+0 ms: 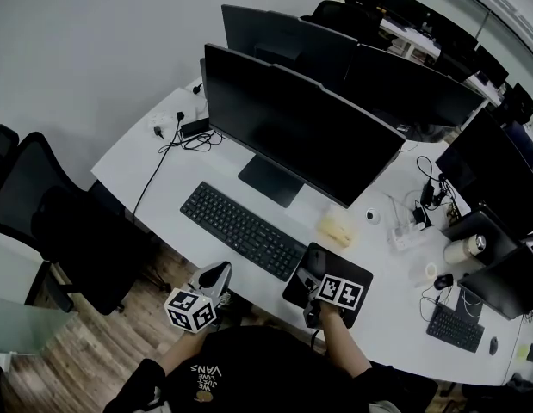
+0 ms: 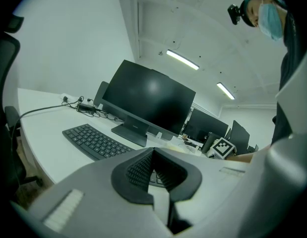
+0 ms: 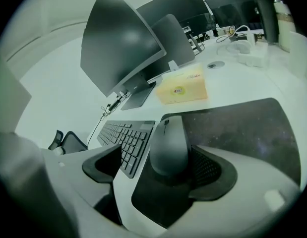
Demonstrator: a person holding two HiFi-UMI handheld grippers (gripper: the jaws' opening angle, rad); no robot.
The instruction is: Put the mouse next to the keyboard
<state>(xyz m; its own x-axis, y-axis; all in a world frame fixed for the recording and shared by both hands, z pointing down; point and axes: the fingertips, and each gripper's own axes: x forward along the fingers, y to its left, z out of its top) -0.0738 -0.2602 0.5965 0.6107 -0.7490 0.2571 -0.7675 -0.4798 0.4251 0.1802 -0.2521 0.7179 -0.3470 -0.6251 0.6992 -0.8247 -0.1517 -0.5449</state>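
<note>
Just right of keyboard (image 3: 124, 138), on mouse pad (image 3: 242, 128): mouse (image 3: 169, 145) between spread right gripper (image 3: 157, 167) jaws; left gripper (image 2: 153, 170) jaws pressed together.

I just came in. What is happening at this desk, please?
A person at a white desk holds a gripper in each hand. The right gripper is open around the mouse, and its pads do not squeeze it. The mouse lies on the dark mouse pad, right beside the keyboard. The left gripper is shut and empty, held just off the desk's front edge. The mouse seems already placed next to the keyboard.
</note>
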